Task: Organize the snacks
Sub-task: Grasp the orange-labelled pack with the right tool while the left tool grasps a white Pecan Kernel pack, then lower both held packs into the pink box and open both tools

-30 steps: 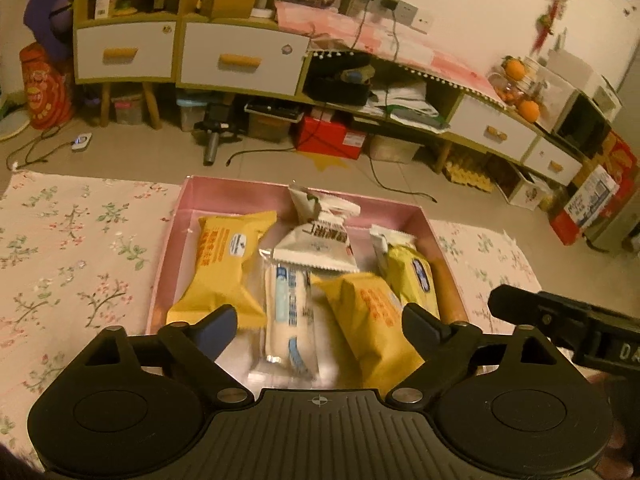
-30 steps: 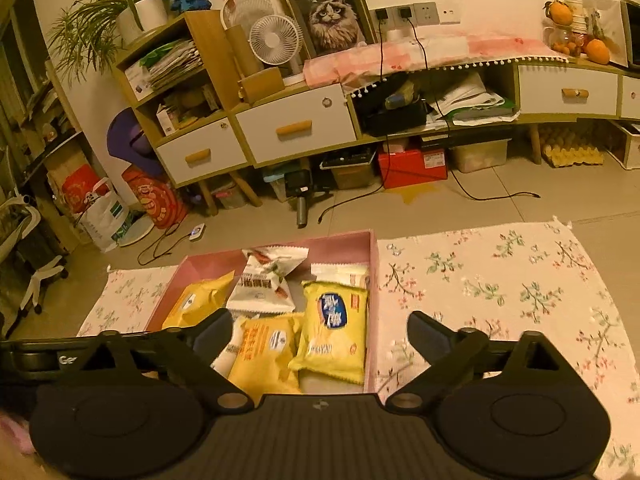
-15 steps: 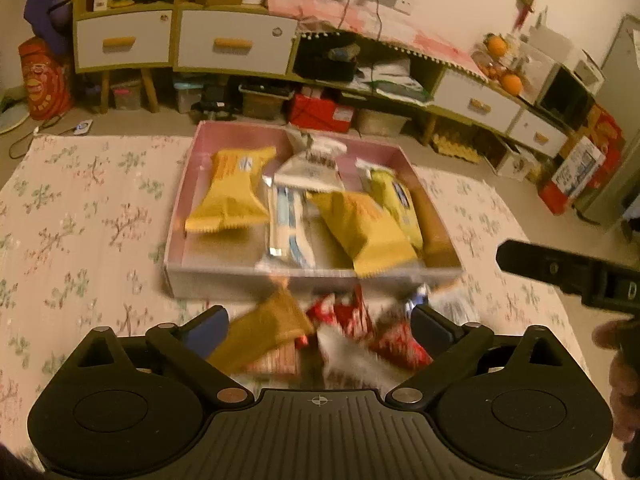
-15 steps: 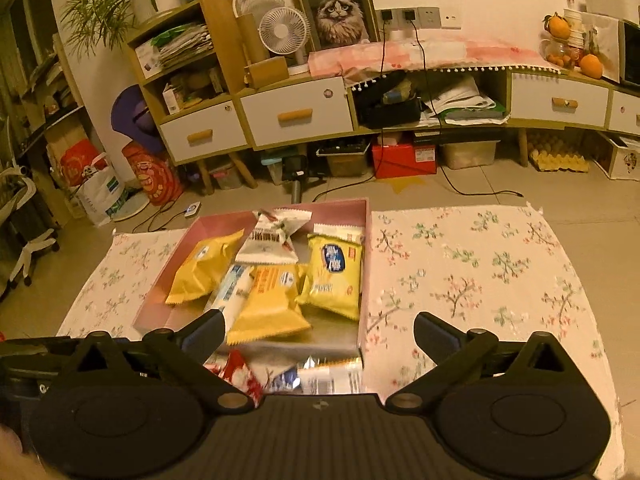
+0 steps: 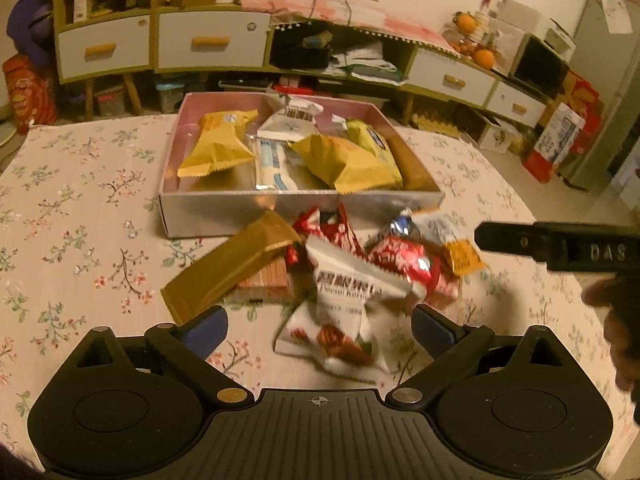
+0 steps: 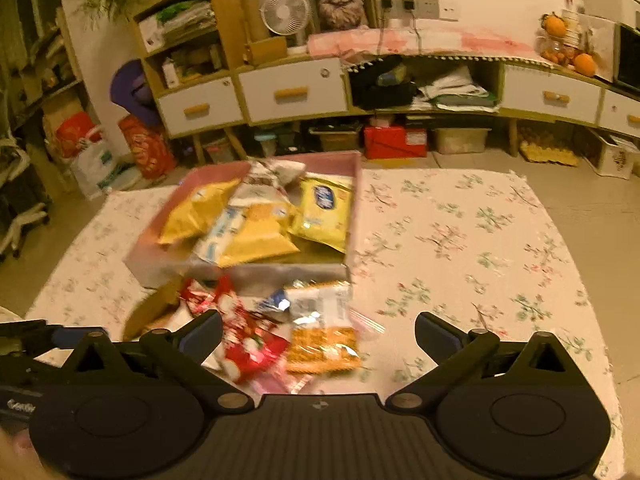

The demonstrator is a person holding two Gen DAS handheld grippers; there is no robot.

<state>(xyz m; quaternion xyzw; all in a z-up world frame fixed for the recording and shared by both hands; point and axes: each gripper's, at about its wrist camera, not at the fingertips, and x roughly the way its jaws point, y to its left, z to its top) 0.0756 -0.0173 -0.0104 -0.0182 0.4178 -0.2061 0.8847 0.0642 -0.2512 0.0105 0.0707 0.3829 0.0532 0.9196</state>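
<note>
A pink box (image 5: 304,212) (image 6: 356,208) on the flowered cloth holds several yellow and white snack packets (image 5: 218,144). A loose pile lies in front of it: a gold bar (image 5: 232,264), red packets (image 5: 404,260) (image 6: 248,348), a white packet (image 5: 344,300) and an orange-and-clear packet (image 6: 324,344). My left gripper (image 5: 318,326) is open and empty, just before the white packet. My right gripper (image 6: 318,330) is open and empty, over the right side of the pile. The right gripper's side shows in the left wrist view (image 5: 560,244).
The flowered cloth (image 6: 460,248) spreads wide to the right of the box and to its left (image 5: 80,220). Behind stand a low cabinet with drawers (image 6: 292,96), a fan (image 6: 286,12), red boxes (image 6: 394,142) and clutter on the floor.
Both grippers have pulled back from the box and risen. The loose snack pile in front of the box has come into view. Both stay open.
</note>
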